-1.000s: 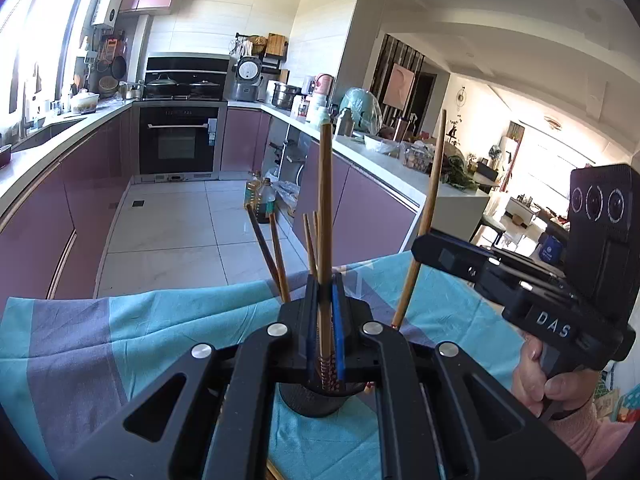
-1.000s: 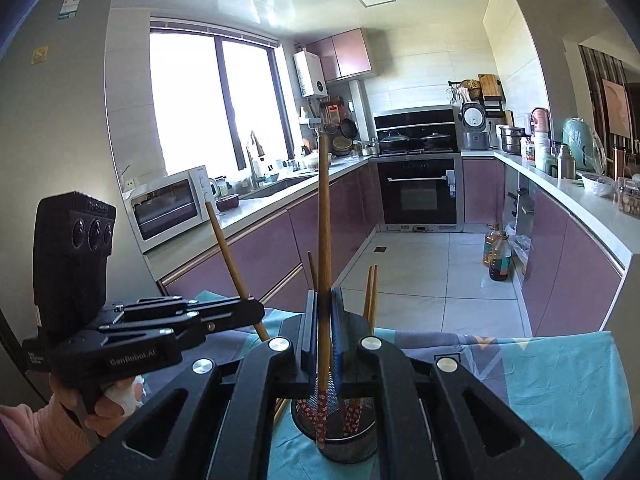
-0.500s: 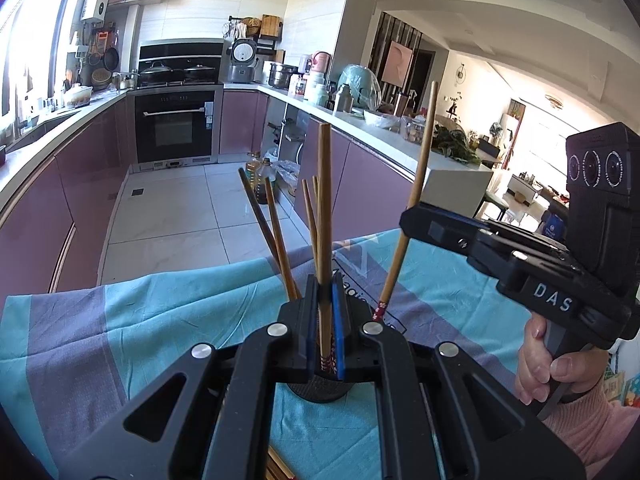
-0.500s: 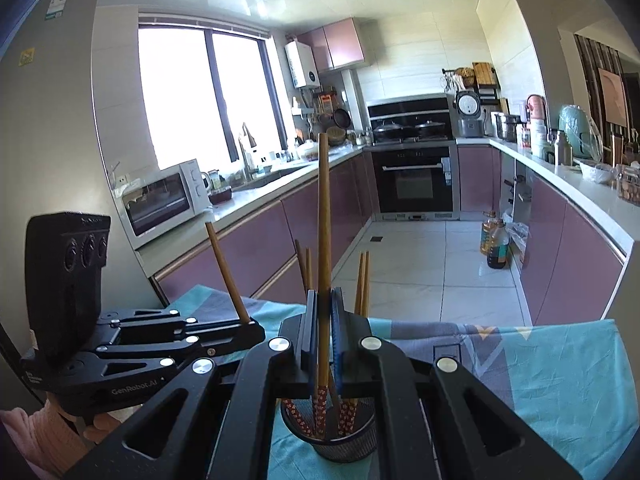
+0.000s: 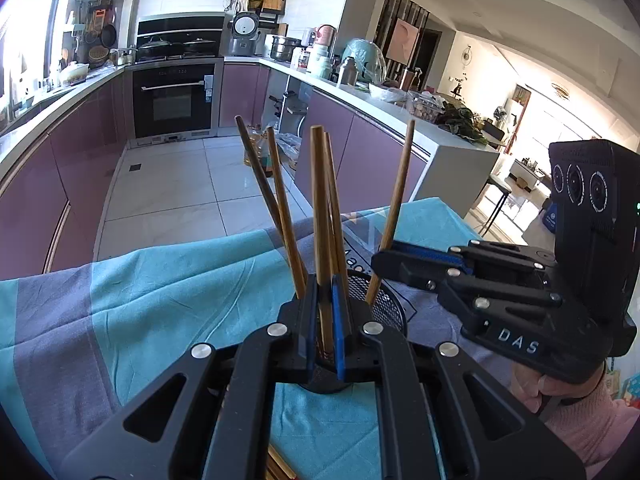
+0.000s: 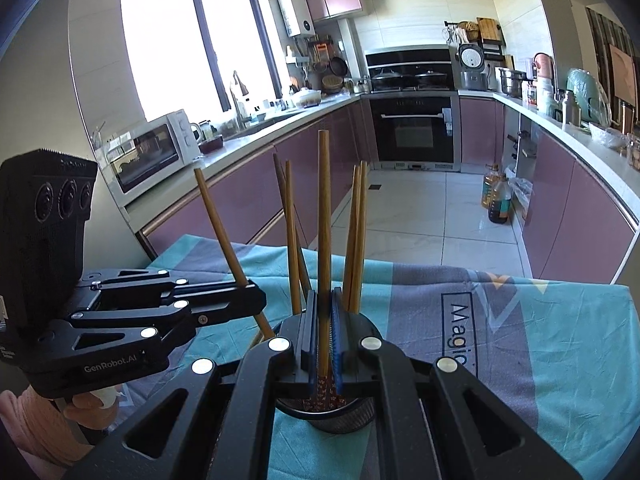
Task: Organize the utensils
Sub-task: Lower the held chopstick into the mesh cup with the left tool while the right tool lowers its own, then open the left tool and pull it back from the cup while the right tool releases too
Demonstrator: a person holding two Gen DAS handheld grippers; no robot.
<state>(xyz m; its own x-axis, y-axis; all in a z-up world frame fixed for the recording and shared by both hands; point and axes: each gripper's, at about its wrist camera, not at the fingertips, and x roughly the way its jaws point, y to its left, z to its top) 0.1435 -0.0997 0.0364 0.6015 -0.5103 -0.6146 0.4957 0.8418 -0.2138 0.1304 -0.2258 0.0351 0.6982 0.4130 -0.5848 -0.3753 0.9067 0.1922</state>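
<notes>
Lowering two chopsticks into one narrow cup at once carries a collision risk: the left gripper (image 5: pixel 325 322) and the right gripper (image 6: pixel 325 330) converge on the same mesh cup (image 5: pixel 384 304), and their black bodies sit close together at frame centre. In my judgement, a tip could catch the cup rim or jam against the four chopsticks already standing inside, and a sideways push could tip the light cup over on the soft cloth (image 5: pixel 160 300) covering the table. Releasing too high could let a stick bounce out. In the left wrist view, the fingers are pressed together on one upright chopstick (image 5: pixel 320 216), pinched near its patterned lower end, whose tip appears to be inside the cup mouth at lower centre. In the right wrist view, the fingers are likewise closed on a second upright chopstick (image 6: pixel 324 216), its patterned end just above or within the cup (image 6: pixel 326 412); exact depth cannot be determined. More chopsticks (image 5: pixel 280 464) lie on the cloth at the bottom edge of the left view.
</notes>
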